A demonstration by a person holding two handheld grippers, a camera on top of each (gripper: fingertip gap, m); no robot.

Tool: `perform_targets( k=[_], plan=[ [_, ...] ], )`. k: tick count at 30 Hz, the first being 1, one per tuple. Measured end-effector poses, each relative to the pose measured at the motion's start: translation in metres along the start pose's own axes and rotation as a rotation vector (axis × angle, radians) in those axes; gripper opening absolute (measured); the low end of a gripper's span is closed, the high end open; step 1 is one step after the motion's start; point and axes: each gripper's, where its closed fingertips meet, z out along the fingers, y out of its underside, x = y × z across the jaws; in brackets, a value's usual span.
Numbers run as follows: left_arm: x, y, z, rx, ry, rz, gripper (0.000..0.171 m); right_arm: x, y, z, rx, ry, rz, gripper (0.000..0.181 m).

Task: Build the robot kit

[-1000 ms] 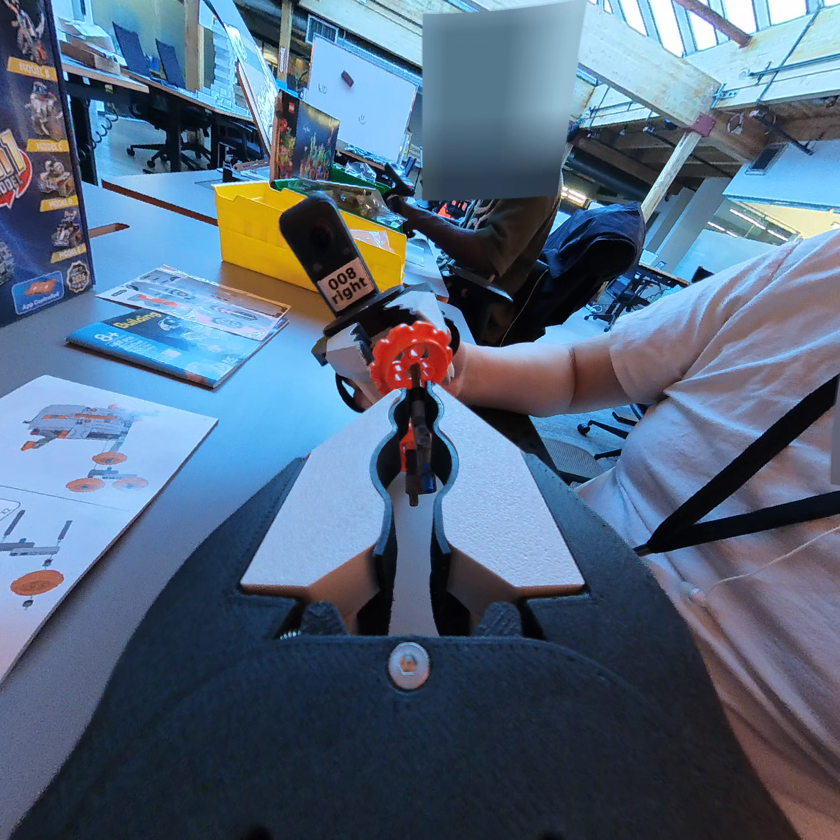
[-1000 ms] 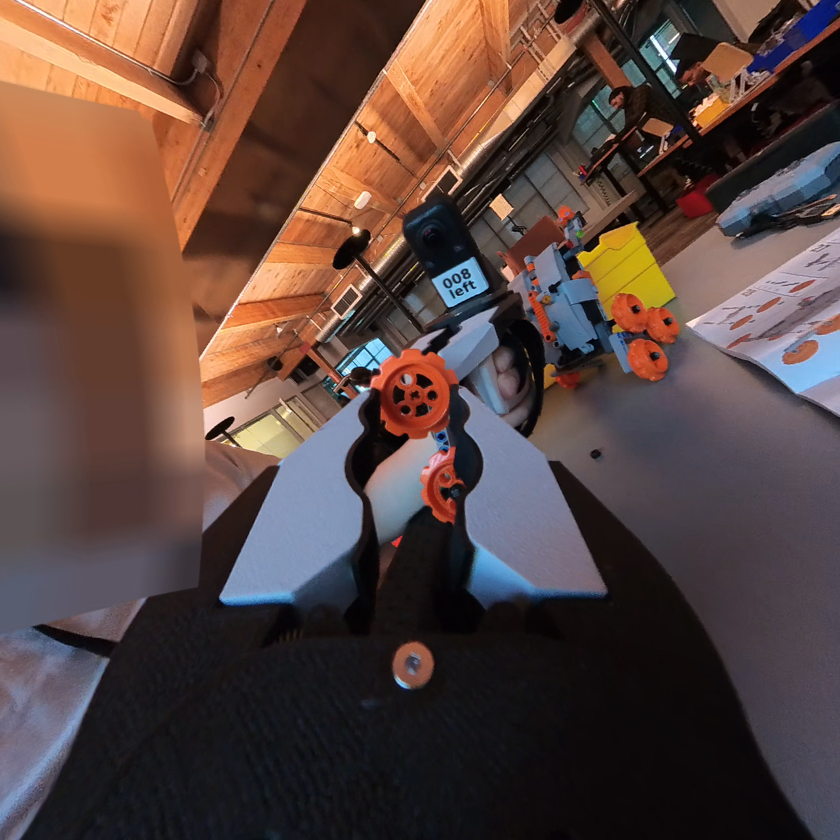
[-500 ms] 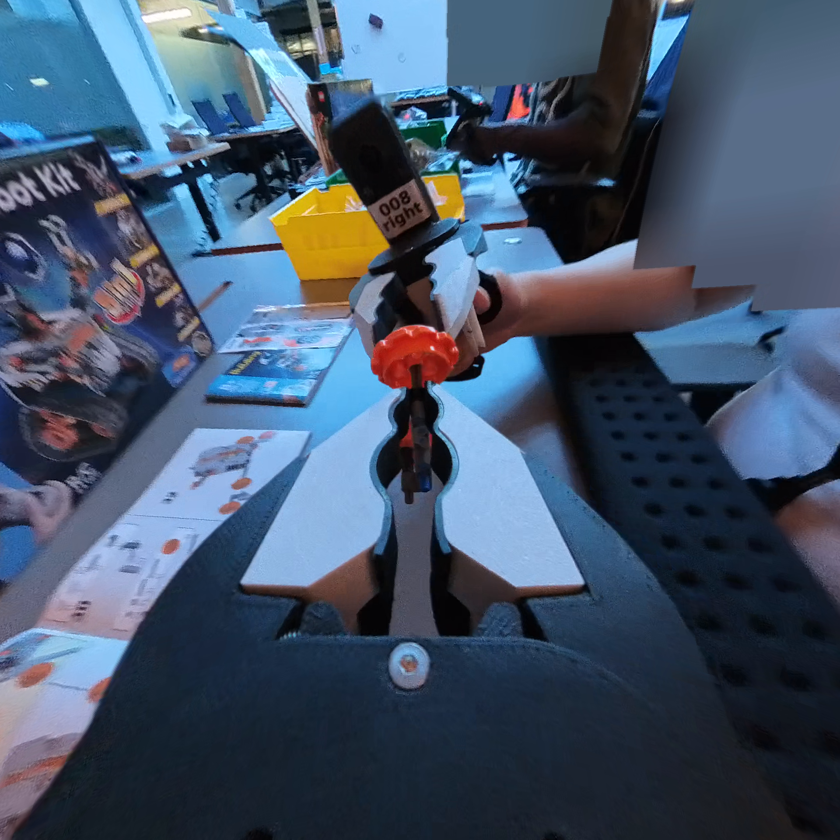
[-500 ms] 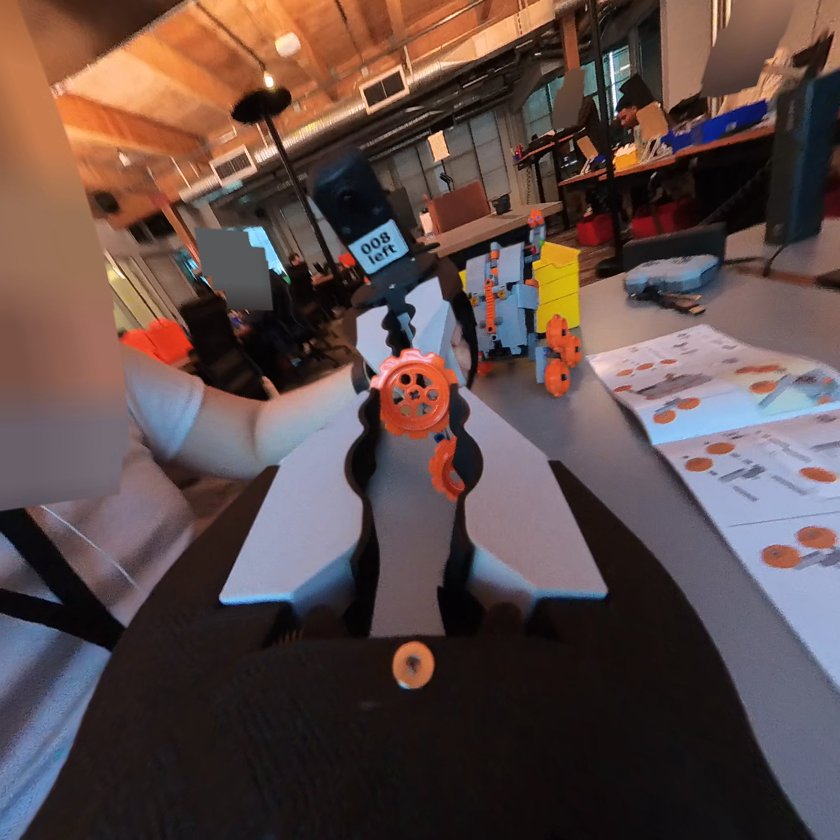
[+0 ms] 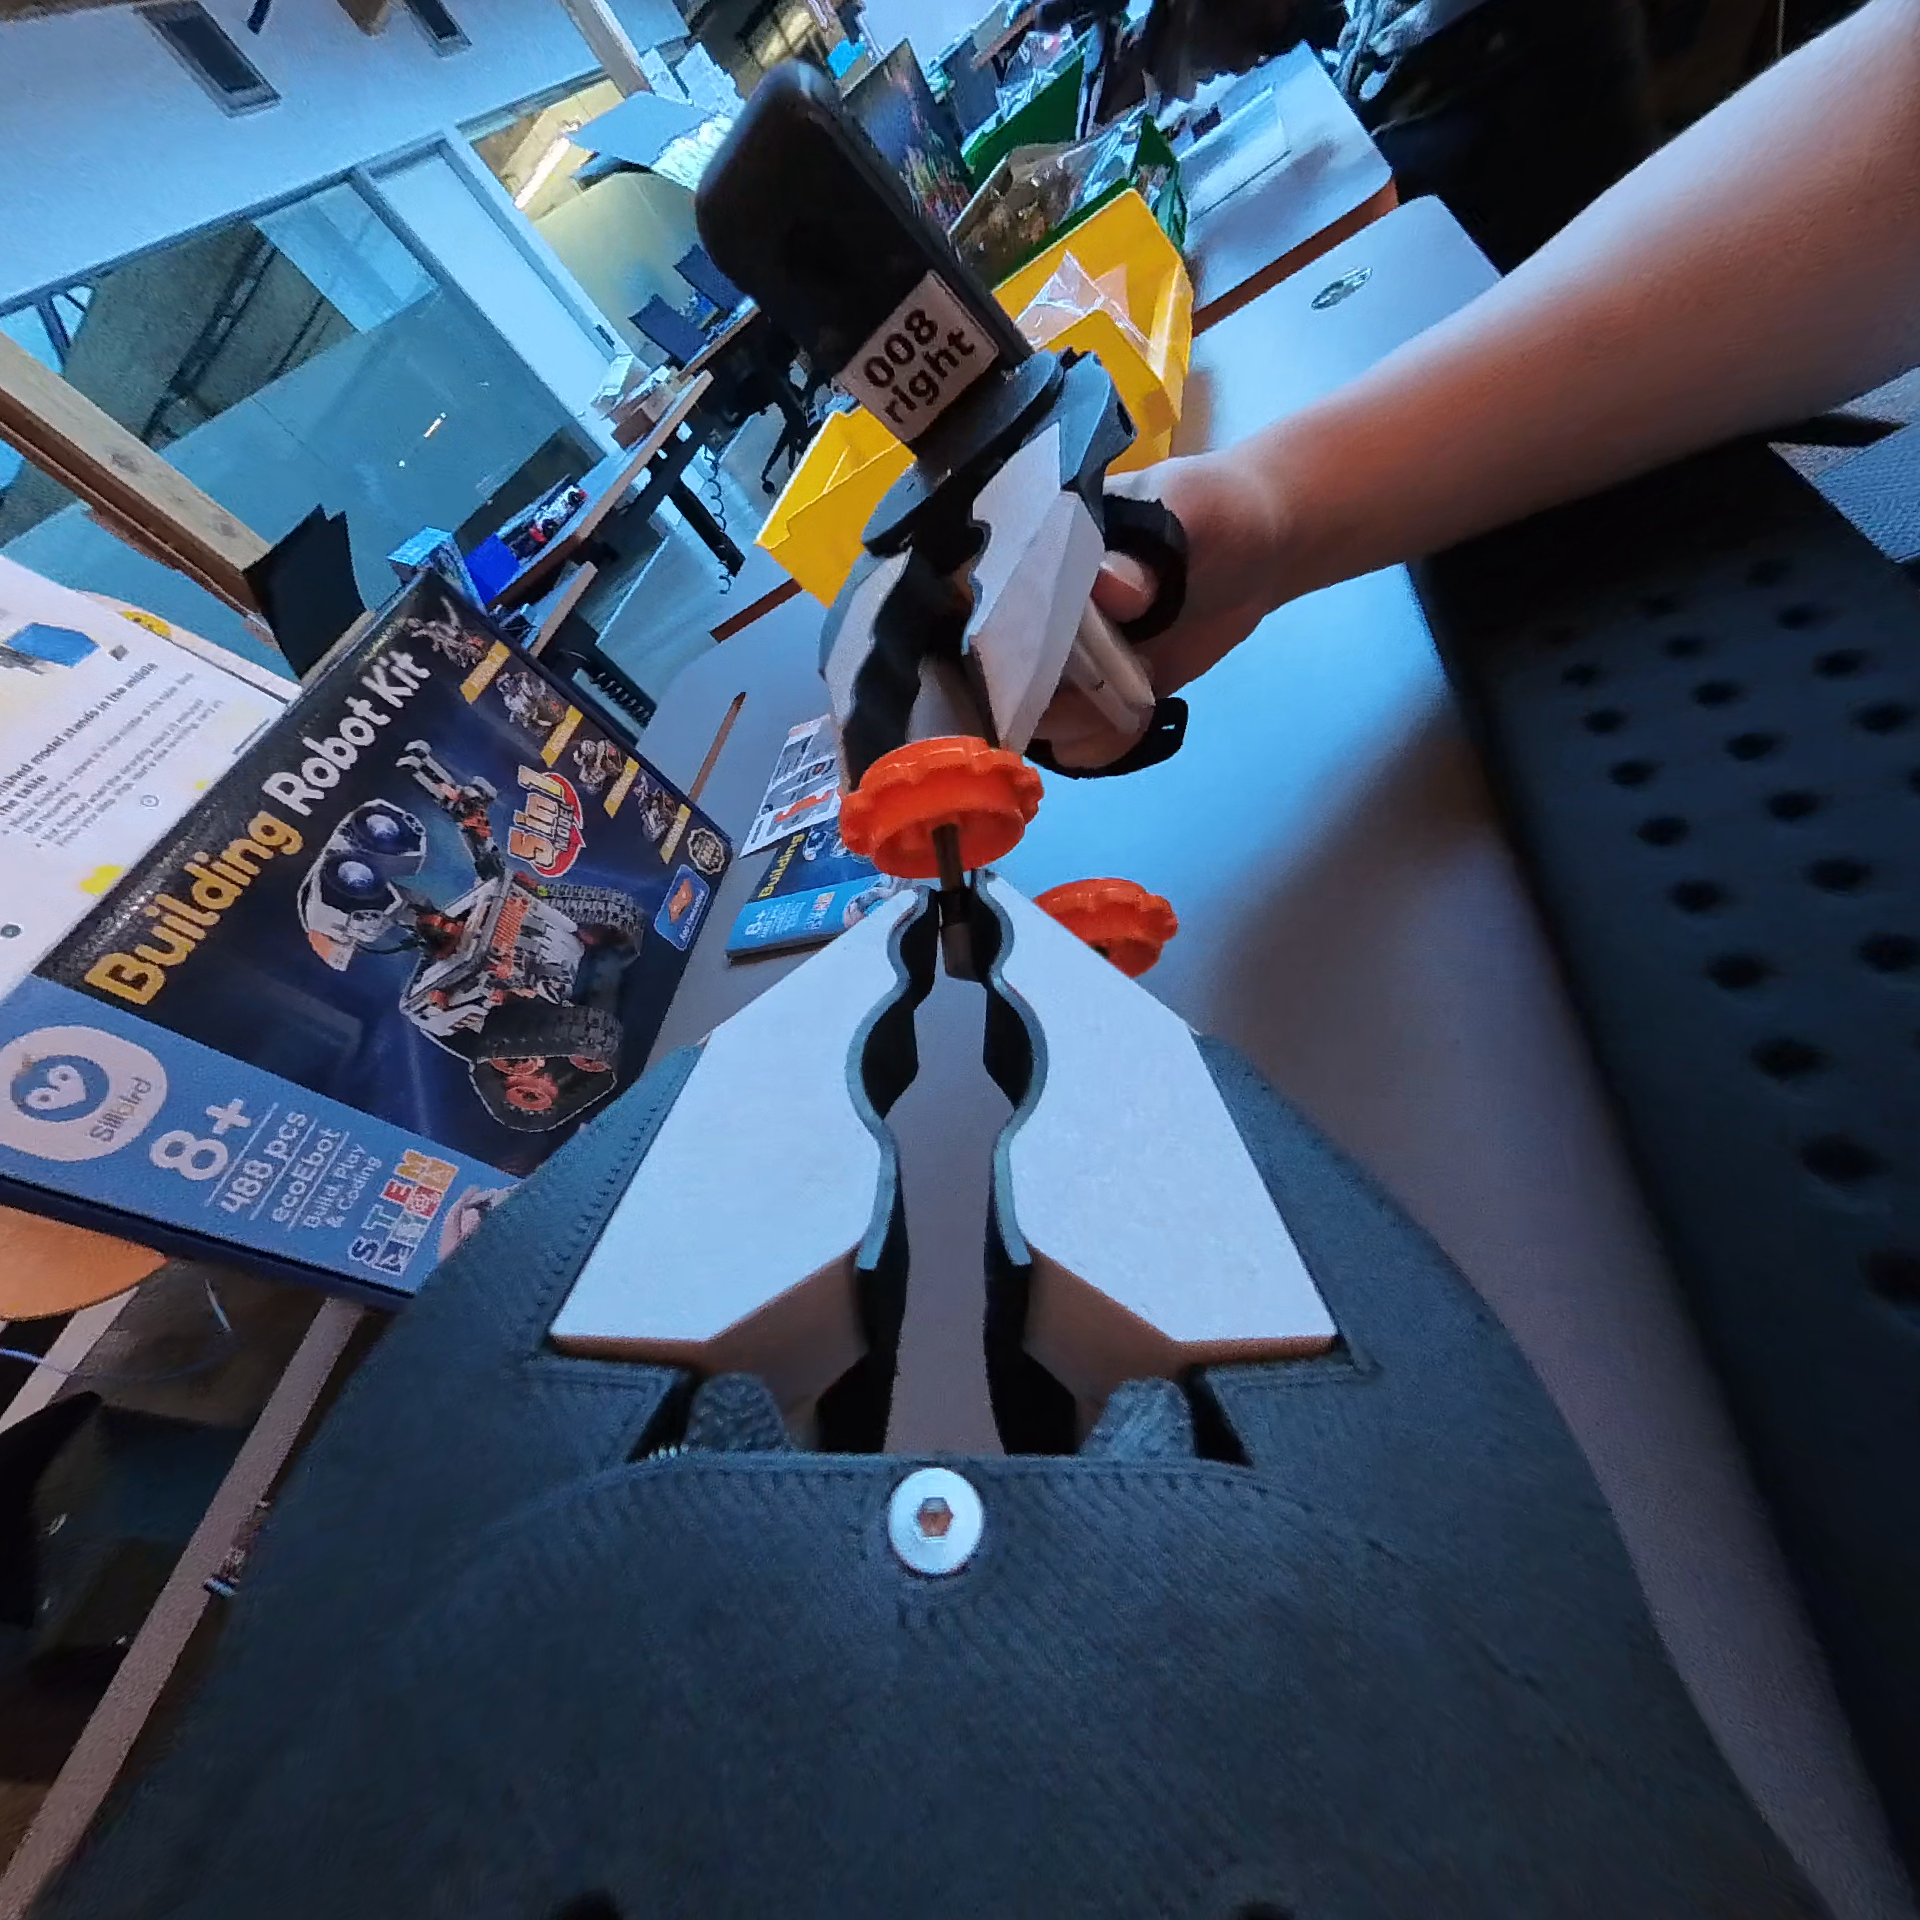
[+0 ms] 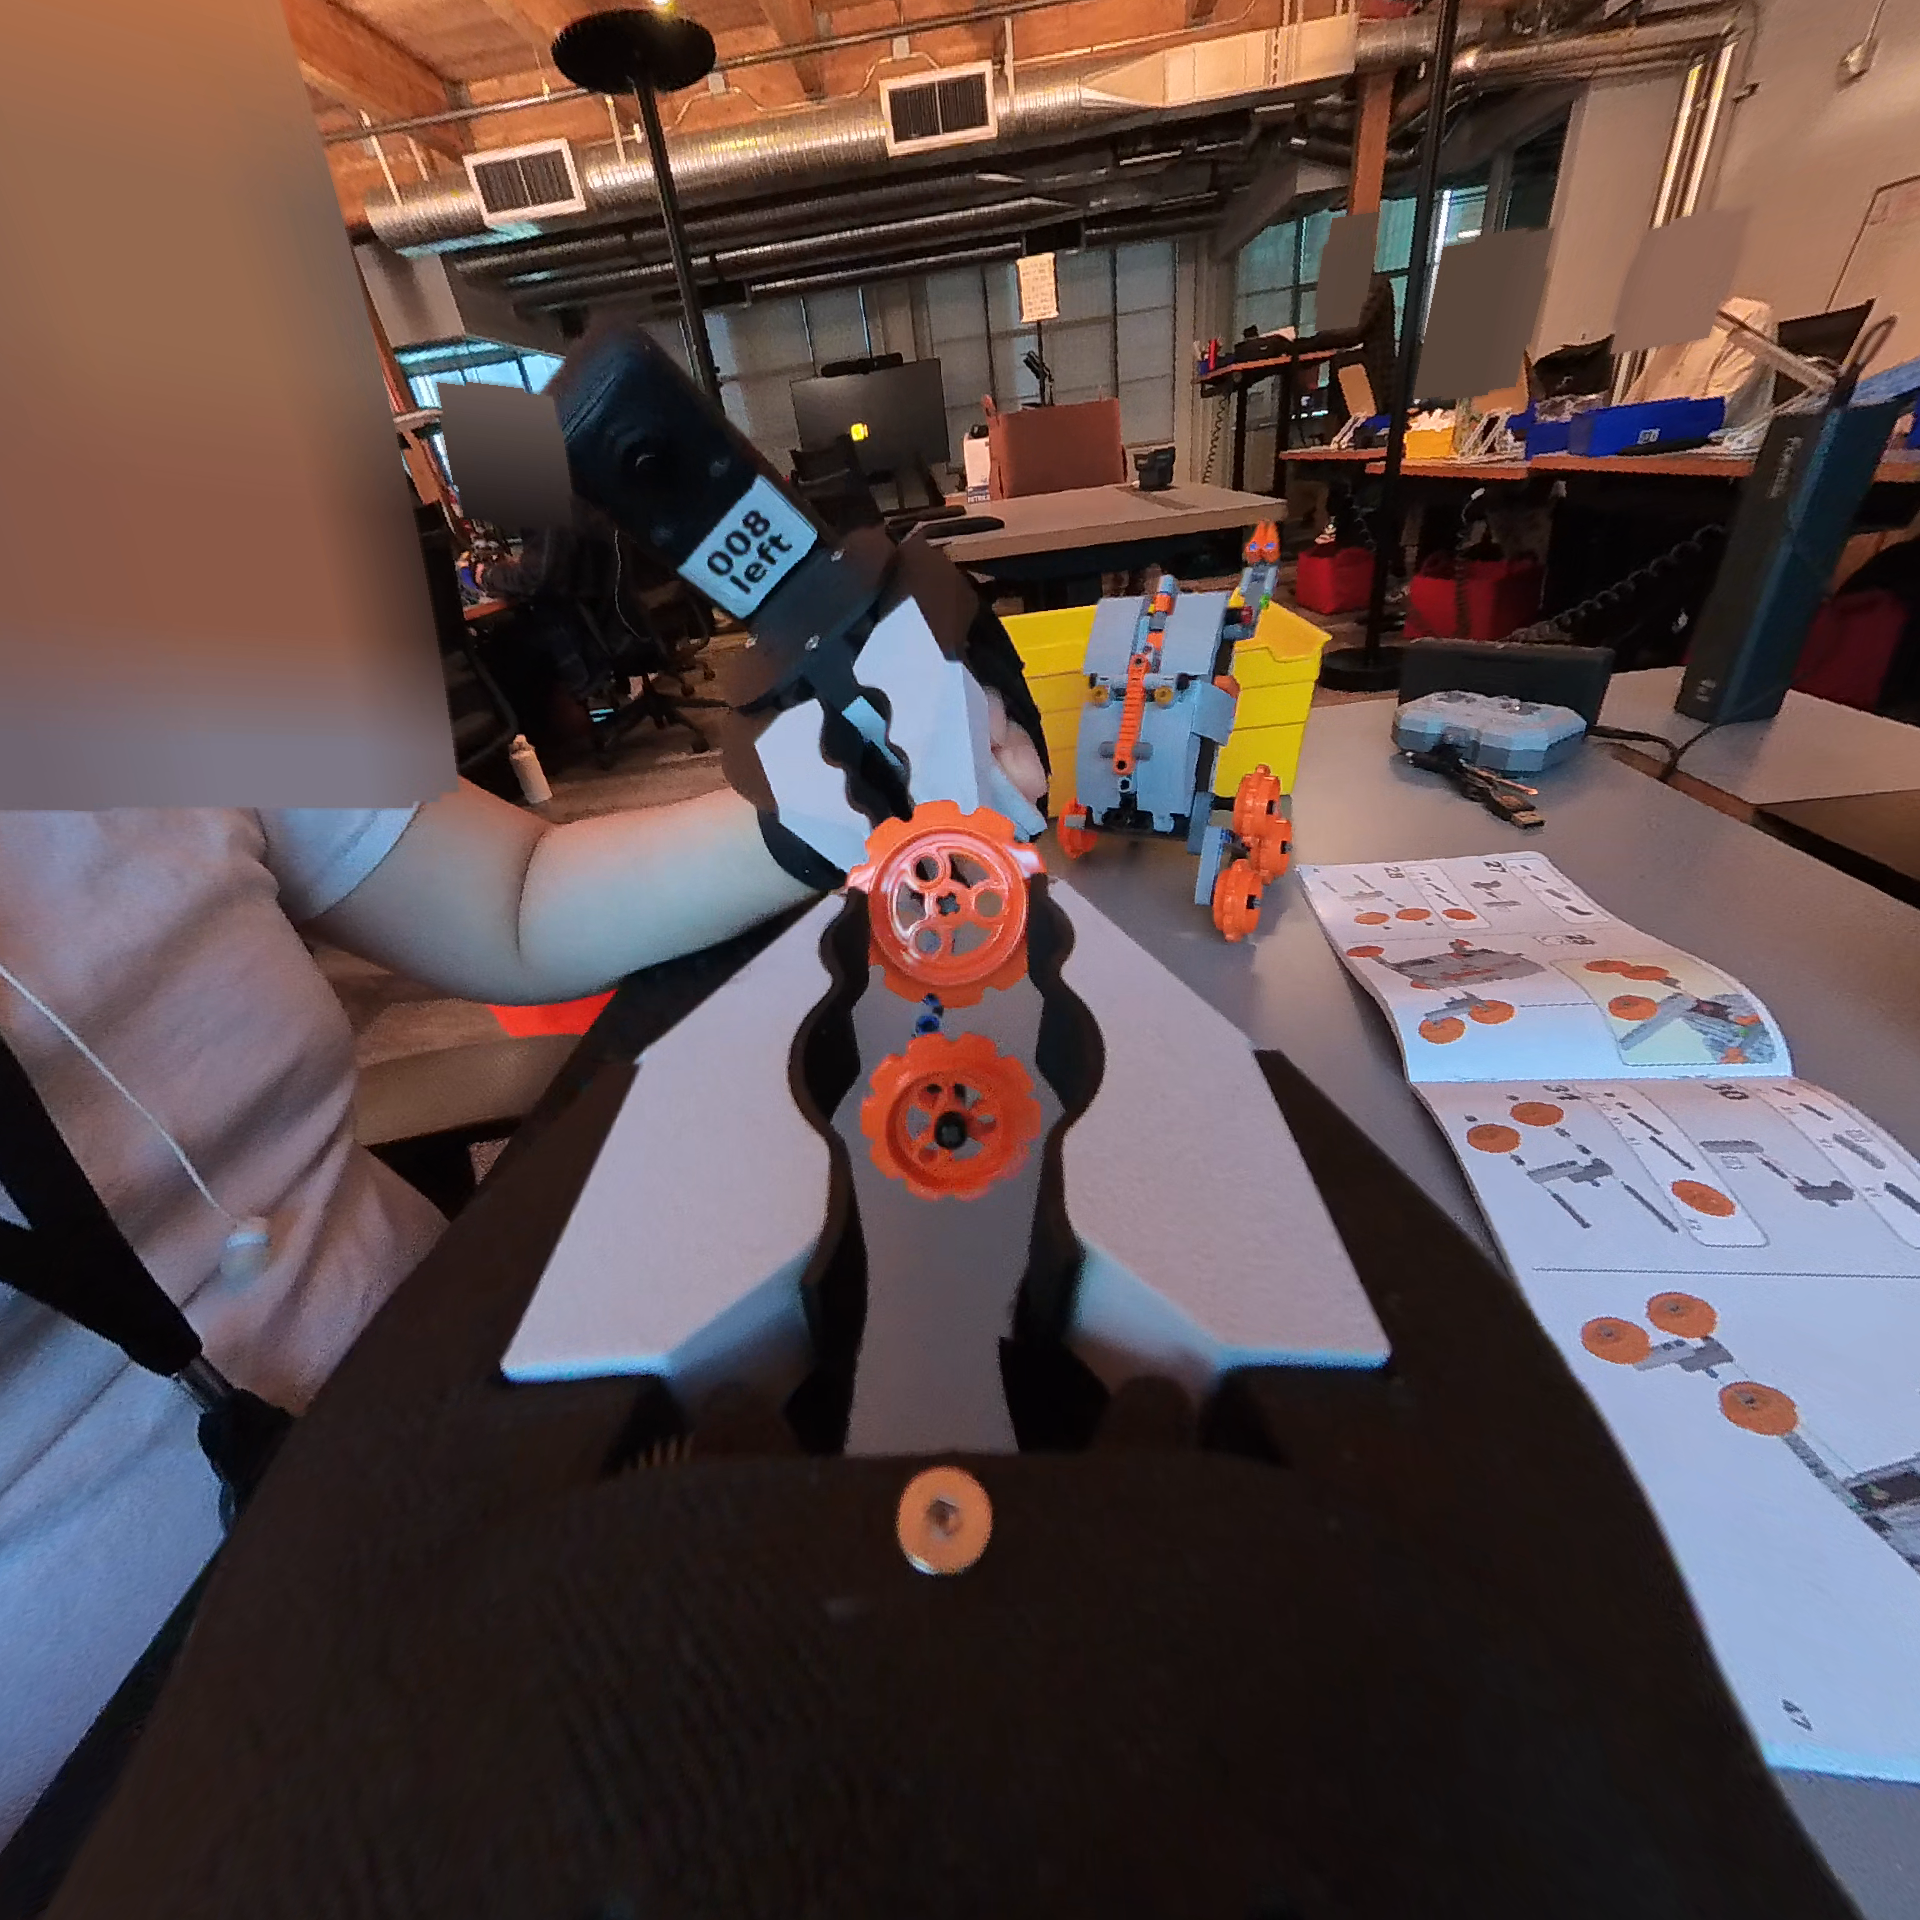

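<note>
My left gripper (image 5: 956,920) is shut on a dark axle (image 5: 951,883) that carries an orange toothed wheel (image 5: 940,805) just past its fingertips. A second orange wheel (image 5: 1107,920) shows beside the right finger. My right gripper (image 6: 945,909) is shut on the upper orange wheel (image 6: 945,914). The second orange wheel (image 6: 948,1127) hangs lower in the gap between its fingers, joined to the upper one by a small blue piece. The two grippers meet tip to tip at the upper wheel: the right gripper (image 5: 925,743) shows in the left wrist view, the left gripper (image 6: 909,816) in the right wrist view.
A grey and orange wheeled model (image 6: 1164,727) stands on the grey table (image 6: 1351,810) before a yellow bin (image 6: 1273,675). An open instruction booklet (image 6: 1558,1039) lies at right. A kit box (image 5: 364,935), booklets (image 5: 800,894) and a yellow bin (image 5: 1101,312) lie left and behind.
Both grippers have swung and tilted together while still holding the wheel piece. The lower wheel has turned face-on in the right wrist view and now shows beside the left fingers.
</note>
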Motion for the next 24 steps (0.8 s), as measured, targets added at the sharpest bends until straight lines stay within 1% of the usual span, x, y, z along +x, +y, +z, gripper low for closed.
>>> perform_targets(
  k=[5, 10, 14, 17, 24],
  plan=[
    [0.003, 0.003, 0.003, -0.014, 0.021, -0.02, 0.004, 0.0, 0.006, -0.003, -0.04, -0.01, 0.012, 0.03],
    [0.003, 0.0, 0.003, 0.01, 0.042, -0.078, 0.004, 0.001, 0.007, -0.004, -0.025, -0.046, 0.085, 0.03],
    [0.004, 0.001, 0.004, 0.009, 0.045, -0.08, 0.004, 0.001, 0.005, -0.005, -0.008, -0.056, 0.1, 0.03],
    [0.004, 0.004, 0.005, -0.013, 0.04, -0.062, 0.004, 0.002, 0.008, -0.004, -0.023, -0.043, 0.092, 0.03],
    [0.004, 0.005, 0.005, -0.017, 0.04, -0.073, 0.004, 0.004, 0.01, -0.004, -0.029, -0.037, 0.086, 0.03]
  ],
)
